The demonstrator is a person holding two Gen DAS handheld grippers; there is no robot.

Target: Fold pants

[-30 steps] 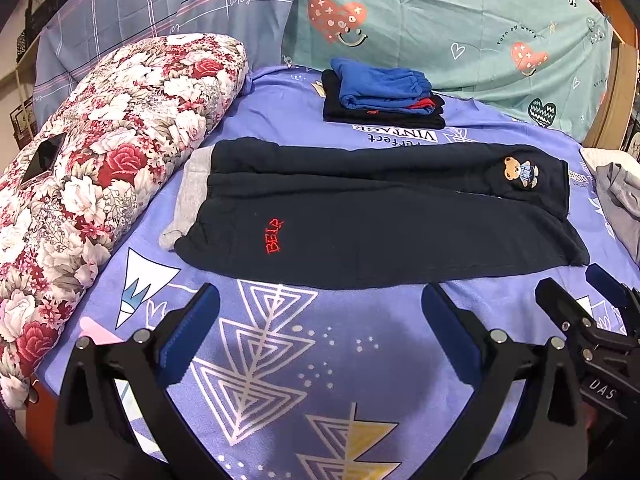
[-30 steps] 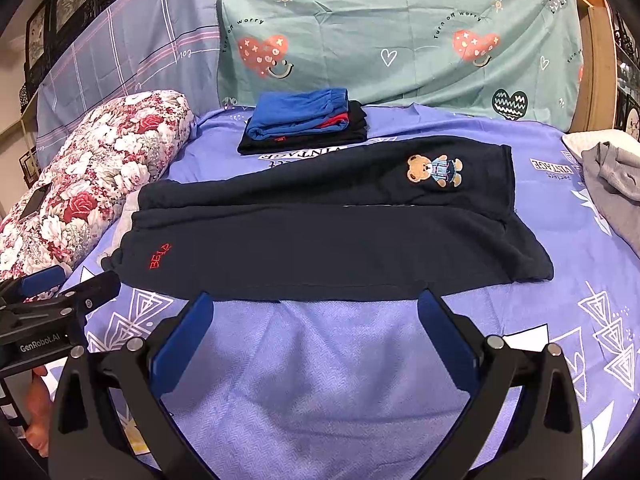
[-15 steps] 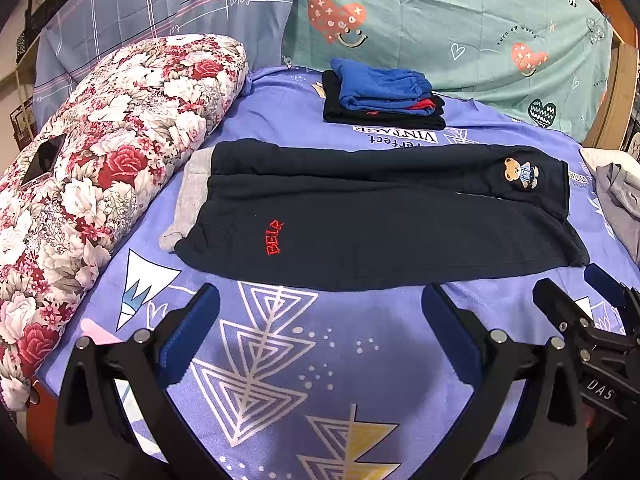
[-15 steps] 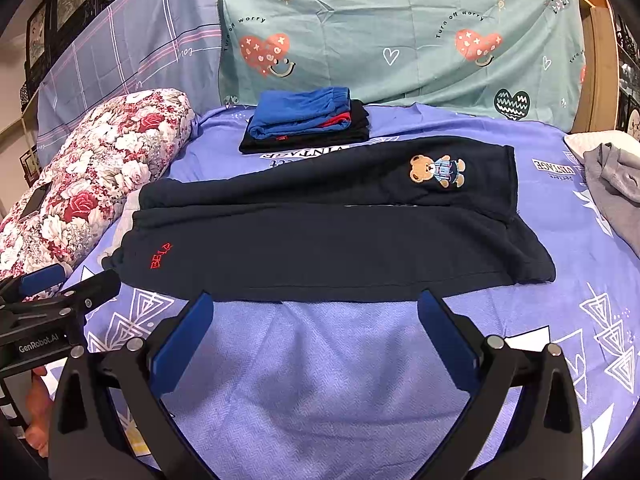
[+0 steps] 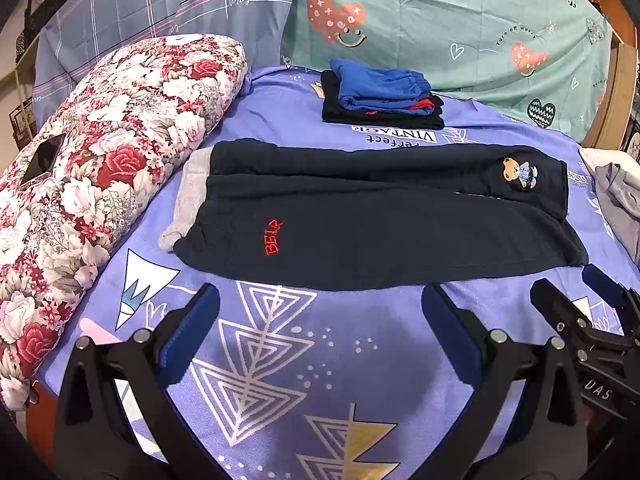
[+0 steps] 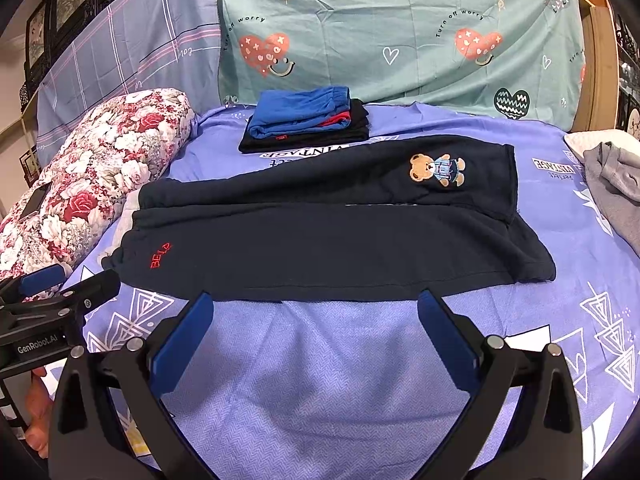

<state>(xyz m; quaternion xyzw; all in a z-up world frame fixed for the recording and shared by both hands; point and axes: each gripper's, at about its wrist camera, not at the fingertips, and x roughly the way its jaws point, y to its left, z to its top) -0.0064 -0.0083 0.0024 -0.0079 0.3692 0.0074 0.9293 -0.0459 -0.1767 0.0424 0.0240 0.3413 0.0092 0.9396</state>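
The left claw (image 5: pixel 320 320) stands wide open and holds nothing; its blue pads (image 5: pixel 192 330) hang over the bare sheet just in front of the near edge of the pants (image 5: pixel 380 240). The right claw (image 6: pixel 314 322) is equally wide open and empty, and it hovers at the same near edge, further toward the waist end. Each claw also appears at the border of the other's view, so the two are side by side.

The dark pants lie flat across the bed (image 5: pixel 280 380), one leg laid over the other, with the grey cuffs (image 5: pixel 188 204) at the left and the waist with the bear patch (image 5: pixel 518 172) at the right. Probably this lengthwise fold is done, and the open claws wait at the edge to take each end for a cross fold.

Behind the pants, a stack of folded clothes (image 5: pixel 380 96) sits near the teal pillow (image 5: pixel 460 20), likely the place for finished pieces. A flowered quilt roll (image 5: pixel 100 160) lies along the left, and a grey garment (image 6: pixel 616 184) waits at the right.
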